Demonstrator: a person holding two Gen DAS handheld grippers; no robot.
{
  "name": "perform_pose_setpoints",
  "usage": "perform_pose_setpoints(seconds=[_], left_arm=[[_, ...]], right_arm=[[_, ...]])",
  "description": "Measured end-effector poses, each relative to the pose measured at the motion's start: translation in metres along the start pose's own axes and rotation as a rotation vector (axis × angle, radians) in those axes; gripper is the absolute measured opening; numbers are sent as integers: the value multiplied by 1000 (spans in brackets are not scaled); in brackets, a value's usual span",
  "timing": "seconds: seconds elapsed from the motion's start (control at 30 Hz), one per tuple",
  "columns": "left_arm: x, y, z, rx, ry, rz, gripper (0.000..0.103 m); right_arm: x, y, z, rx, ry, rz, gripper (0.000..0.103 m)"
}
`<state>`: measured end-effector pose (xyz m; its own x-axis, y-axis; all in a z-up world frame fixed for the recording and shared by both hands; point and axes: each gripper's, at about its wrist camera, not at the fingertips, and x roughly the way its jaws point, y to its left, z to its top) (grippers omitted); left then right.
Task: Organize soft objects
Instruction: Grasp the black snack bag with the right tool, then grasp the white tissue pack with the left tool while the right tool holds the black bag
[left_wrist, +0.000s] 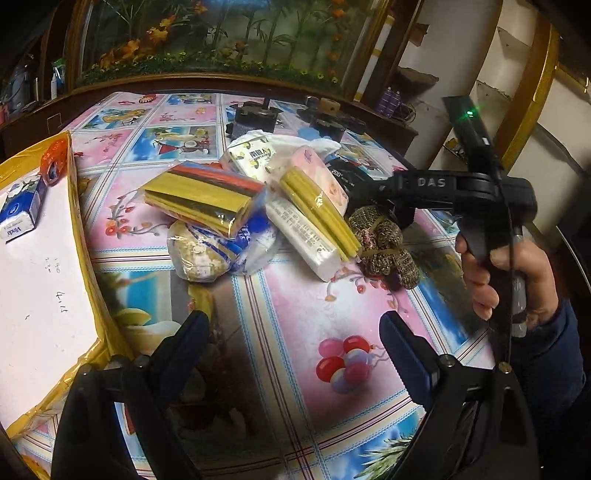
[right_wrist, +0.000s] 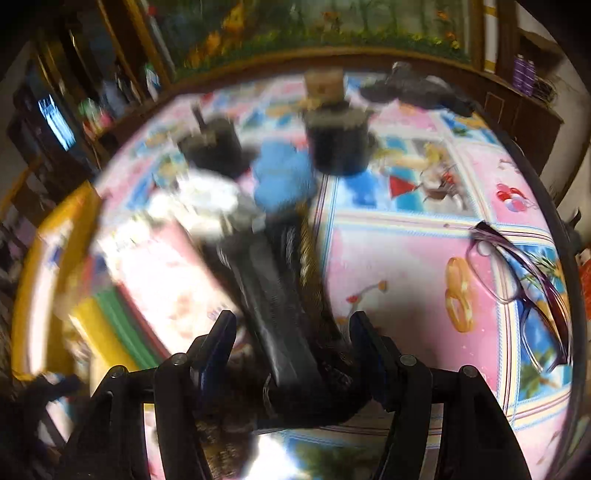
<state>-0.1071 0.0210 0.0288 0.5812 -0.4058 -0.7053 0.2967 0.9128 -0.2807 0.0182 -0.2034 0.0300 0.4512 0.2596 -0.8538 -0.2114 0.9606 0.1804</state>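
At the far left of the left wrist view sat the yellow-walled box (left_wrist: 83, 229), with one blue tissue pack (left_wrist: 22, 210) already lying in its near-left corner, so the drop-off side was the left hand's side. Just right of the box, the heap of soft things lay ahead of and above the left gripper (left_wrist: 293, 332), whose fingers stood wide apart over bare tablecloth (left_wrist: 295, 295) with nothing between them. Nearest to it were the striped foil pack (left_wrist: 207, 197) and the bag (left_wrist: 207, 251) under it. The pack's long axis ran roughly across the view, about parallel to the line between the fingers (a grasp on its short side would probably call for a roll of the wrist). The gripper pointed steeply down and short of the heap, so a reach forward looked to be needed. Further right, the knitted gloves (left_wrist: 382, 243) lay at the heap's right edge, much nearer the other tool. There the right gripper (right_wrist: 291, 325), held by a hand (left_wrist: 517, 280) with the wrist tipped well down, stood over them. Its own view was blurred: a long black object (right_wrist: 273, 302) and the gloves ran lengthwise between half-spread fingers, and whether the pads pressed on either could not be told. A pair of glasses (right_wrist: 517, 273) lay well apart at the right.
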Motion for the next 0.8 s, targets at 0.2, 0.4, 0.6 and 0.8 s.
perform_pose_setpoints(seconds=[0.2, 0.4, 0.6, 0.8], left_arm=[[-2, 1, 5, -30, -9, 35, 93], [5, -7, 32, -133, 15, -12, 93], [32, -12, 46, -173, 86, 92, 47], [47, -15, 55, -165, 75, 101, 40]], right_arm=[[-8, -16, -8, 16, -116, 71, 31], [-36, -21, -10, 17, -254, 100, 28], [-54, -25, -9, 51, -303, 145, 28], [-73, -23, -13, 53, -356, 187, 29]])
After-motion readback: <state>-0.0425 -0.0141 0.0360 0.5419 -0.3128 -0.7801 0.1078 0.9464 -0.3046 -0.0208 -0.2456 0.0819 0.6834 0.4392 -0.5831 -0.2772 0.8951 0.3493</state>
